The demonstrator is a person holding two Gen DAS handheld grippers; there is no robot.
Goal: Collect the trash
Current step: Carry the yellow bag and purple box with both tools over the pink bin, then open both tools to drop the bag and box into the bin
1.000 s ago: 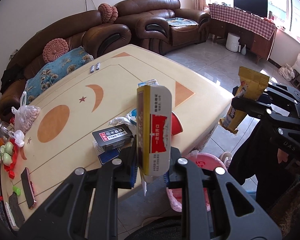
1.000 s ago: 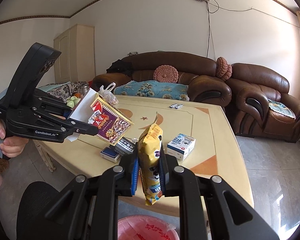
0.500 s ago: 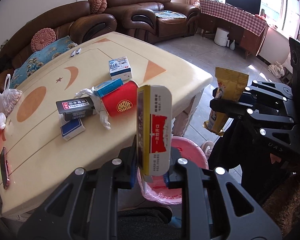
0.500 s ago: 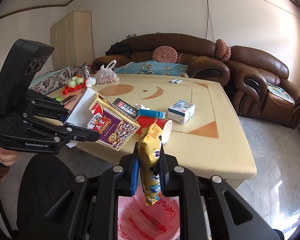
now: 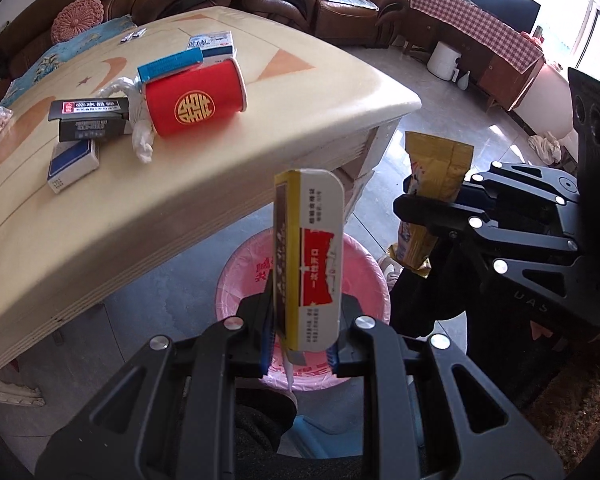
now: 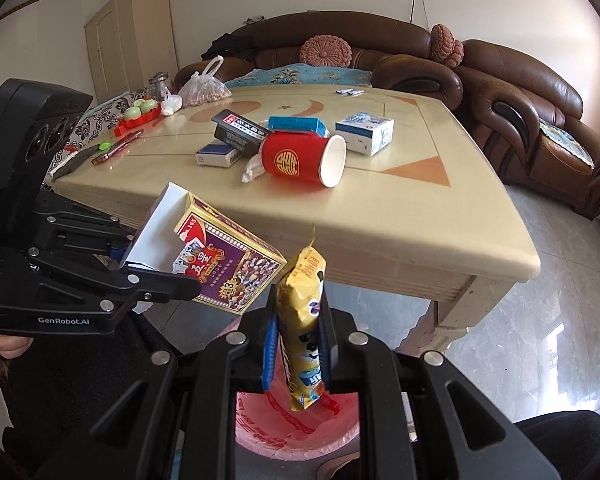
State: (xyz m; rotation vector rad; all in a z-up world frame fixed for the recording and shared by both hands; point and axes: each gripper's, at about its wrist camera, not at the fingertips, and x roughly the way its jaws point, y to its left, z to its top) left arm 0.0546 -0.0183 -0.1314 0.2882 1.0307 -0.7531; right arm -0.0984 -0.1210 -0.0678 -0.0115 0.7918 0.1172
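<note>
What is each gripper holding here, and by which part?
Left gripper clamps the lower end of a yellow snack box. Right gripper clamps a yellow snack wrapper around its middle.

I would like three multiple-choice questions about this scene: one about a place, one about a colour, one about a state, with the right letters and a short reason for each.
1. Where is the pink-lined bin?
A. on the table
B. on the floor beside the table
C. on the sofa

2. What colour is the paper cup?
A. red
B. green
C. white

3. What is the state of the right gripper?
A. open and empty
B. shut on the paper cup
C. shut on the yellow snack wrapper

Answers:
1 B, the bin stands on the tiles below the table's edge.
2 A, its red side bears a gold emblem.
3 C, both fingers press the wrapper's sides.
</note>
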